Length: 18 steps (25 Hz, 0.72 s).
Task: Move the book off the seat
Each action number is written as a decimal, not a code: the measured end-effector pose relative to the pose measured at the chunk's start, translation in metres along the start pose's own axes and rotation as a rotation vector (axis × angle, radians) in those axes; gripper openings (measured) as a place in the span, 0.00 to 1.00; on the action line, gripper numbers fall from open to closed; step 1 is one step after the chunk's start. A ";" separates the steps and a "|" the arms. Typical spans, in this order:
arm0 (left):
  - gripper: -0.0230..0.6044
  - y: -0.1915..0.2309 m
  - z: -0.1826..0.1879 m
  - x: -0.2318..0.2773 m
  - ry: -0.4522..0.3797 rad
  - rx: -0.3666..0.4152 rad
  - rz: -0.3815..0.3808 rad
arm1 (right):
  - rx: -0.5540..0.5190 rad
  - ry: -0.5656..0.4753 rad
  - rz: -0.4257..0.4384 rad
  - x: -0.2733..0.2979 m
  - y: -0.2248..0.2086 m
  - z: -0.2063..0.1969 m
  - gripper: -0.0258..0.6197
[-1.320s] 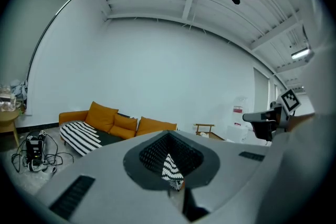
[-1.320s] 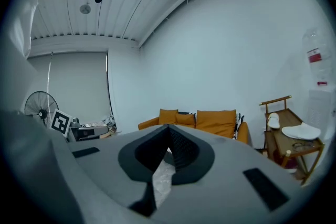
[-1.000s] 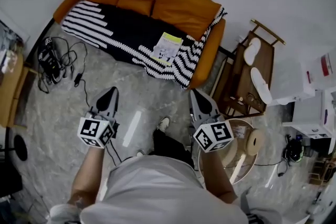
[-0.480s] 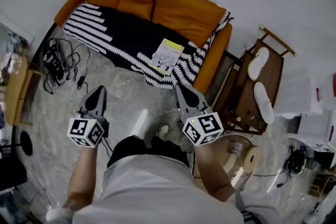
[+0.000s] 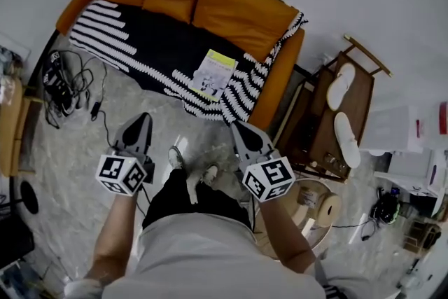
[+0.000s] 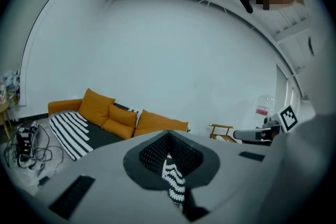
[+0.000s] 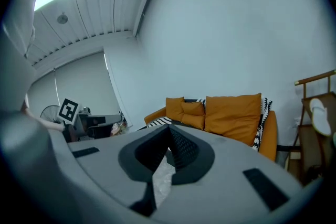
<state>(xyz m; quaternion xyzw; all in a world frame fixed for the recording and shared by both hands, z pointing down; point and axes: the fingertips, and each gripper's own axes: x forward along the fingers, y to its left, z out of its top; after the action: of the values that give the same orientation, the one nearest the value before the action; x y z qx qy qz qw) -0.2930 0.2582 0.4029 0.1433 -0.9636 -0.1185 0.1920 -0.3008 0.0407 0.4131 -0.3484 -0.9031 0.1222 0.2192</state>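
- The book (image 5: 214, 72) lies flat on the seat of an orange sofa (image 5: 245, 10), on a black-and-white striped blanket (image 5: 133, 38), toward the end nearest a wooden rack (image 5: 315, 129).
- The rack holds two white slippers (image 5: 348, 138).
- Left gripper (image 5: 142, 124): jaws pressed together, nothing between them, well apart from the book.
- Right gripper (image 5: 239, 131): jaws likewise together, empty.

A book (image 5: 214, 72) is lying on the striped blanket (image 5: 140, 45) near the right end of the orange sofa (image 5: 241, 10). The left gripper (image 5: 144, 119) and right gripper (image 5: 236, 127) are hovering in front of the sofa, jaws together, pointing toward it. Cables (image 5: 63, 80) are lying off the sofa's left end.
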 end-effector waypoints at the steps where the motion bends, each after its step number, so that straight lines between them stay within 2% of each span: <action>1: 0.06 0.006 -0.002 0.009 0.000 -0.031 -0.011 | -0.008 0.009 -0.010 0.005 -0.001 0.002 0.07; 5: 0.06 0.022 -0.007 0.043 -0.011 -0.151 -0.097 | -0.040 0.062 -0.061 0.025 -0.004 0.007 0.07; 8: 0.06 0.030 -0.011 0.076 0.012 -0.204 -0.242 | -0.058 0.085 -0.095 0.051 -0.005 0.009 0.07; 10: 0.07 0.037 -0.019 0.096 0.049 -0.226 -0.312 | -0.041 0.083 -0.115 0.070 -0.003 0.011 0.07; 13: 0.07 0.055 -0.035 0.118 0.101 -0.250 -0.357 | -0.006 0.064 -0.132 0.098 0.004 0.010 0.07; 16: 0.07 0.072 -0.055 0.140 0.147 -0.309 -0.398 | -0.007 0.062 -0.130 0.123 0.009 0.005 0.07; 18: 0.07 0.082 -0.074 0.155 0.181 -0.321 -0.418 | -0.022 0.076 -0.123 0.137 0.010 -0.004 0.07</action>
<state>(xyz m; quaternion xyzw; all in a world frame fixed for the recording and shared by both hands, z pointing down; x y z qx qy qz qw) -0.4199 0.2721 0.5445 0.3169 -0.8609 -0.2932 0.2691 -0.3839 0.1420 0.4551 -0.2991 -0.9151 0.0853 0.2568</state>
